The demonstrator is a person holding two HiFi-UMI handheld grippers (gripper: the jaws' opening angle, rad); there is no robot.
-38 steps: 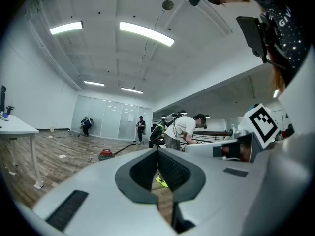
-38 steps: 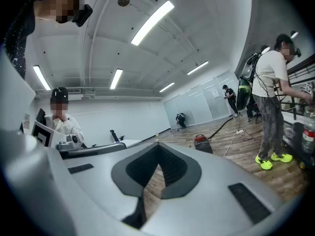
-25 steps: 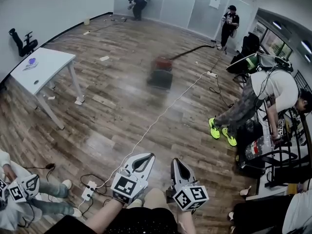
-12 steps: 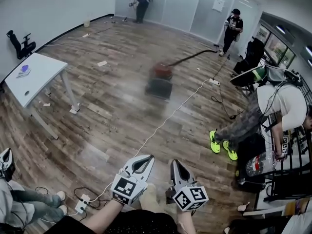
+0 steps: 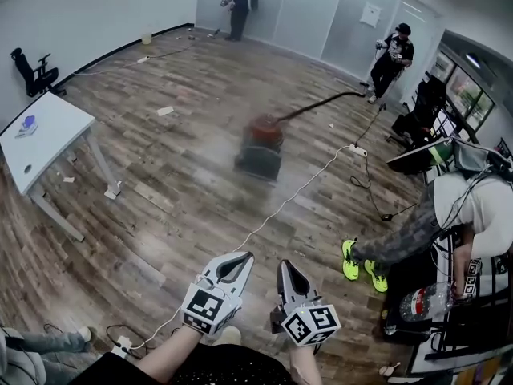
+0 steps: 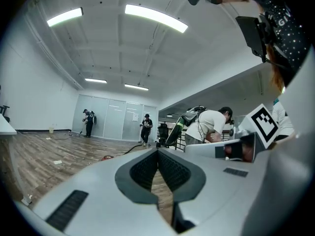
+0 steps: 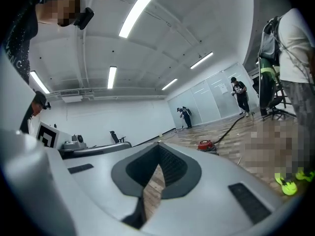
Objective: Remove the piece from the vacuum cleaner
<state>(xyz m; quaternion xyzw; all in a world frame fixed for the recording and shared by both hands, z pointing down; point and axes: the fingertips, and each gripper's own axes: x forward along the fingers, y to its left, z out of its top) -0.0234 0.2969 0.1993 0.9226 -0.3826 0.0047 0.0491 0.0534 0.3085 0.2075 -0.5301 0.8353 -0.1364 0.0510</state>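
Note:
A red and dark vacuum cleaner [image 5: 260,144] stands on the wooden floor in the middle of the room, its black hose [image 5: 321,101] trailing to the far right. It shows small and red in the right gripper view [image 7: 206,145] and as a red speck in the left gripper view [image 6: 107,157]. Both grippers are held low near the person's body, far short of the vacuum cleaner. My left gripper [image 5: 246,257] is shut with nothing in it. My right gripper [image 5: 284,265] is shut and empty too.
A white cable [image 5: 272,211] runs across the floor from a power strip [image 5: 121,347] to a second strip [image 5: 357,150]. A white table [image 5: 36,139] stands at the left. A person bends over a rack at the right [image 5: 457,211]. Two people stand at the far glass wall.
The head view has advanced toward the vacuum cleaner; the table and the seated person at the lower left slid down and out. Both grippers kept their place in the view, still shut.

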